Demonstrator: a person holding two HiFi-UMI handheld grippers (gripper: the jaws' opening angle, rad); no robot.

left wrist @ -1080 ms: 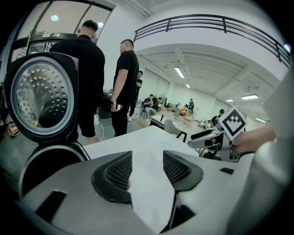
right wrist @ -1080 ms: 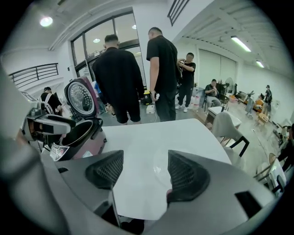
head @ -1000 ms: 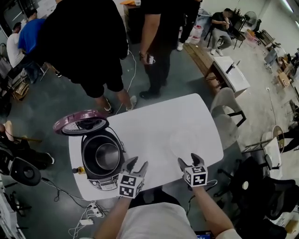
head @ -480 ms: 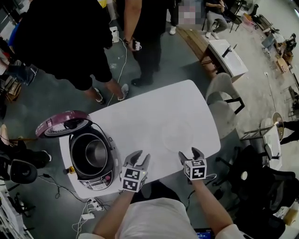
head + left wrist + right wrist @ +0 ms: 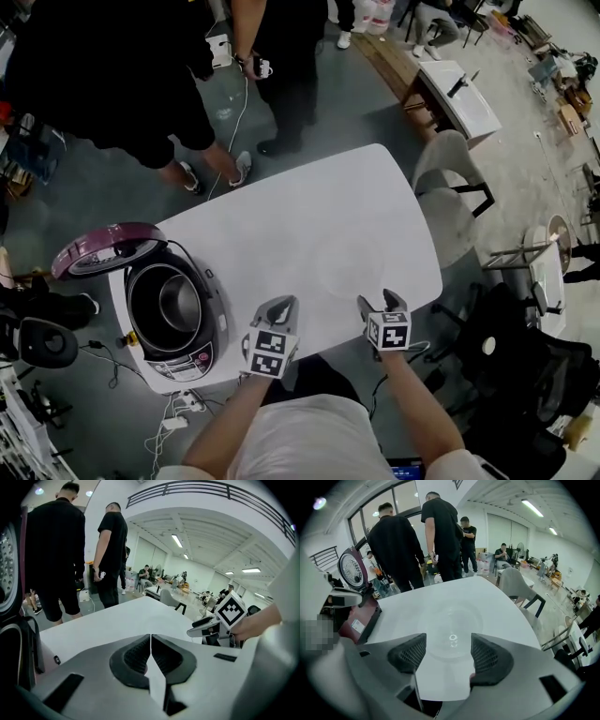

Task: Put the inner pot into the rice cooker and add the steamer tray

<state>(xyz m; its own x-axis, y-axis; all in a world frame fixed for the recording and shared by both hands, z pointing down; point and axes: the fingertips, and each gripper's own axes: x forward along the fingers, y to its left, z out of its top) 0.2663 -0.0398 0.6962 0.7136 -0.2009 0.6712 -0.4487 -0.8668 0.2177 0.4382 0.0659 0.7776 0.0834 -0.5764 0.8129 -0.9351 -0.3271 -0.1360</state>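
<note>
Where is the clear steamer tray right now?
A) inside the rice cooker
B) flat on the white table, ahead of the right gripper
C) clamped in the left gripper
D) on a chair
B: the clear steamer tray lies flat on the white table, just ahead of the right gripper, whose jaws stand open and empty.

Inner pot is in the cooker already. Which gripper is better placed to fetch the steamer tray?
Right. The right gripper is open with the steamer tray straight ahead of its jaws. The left gripper has just closed on nothing, nearer the rice cooker.
</note>
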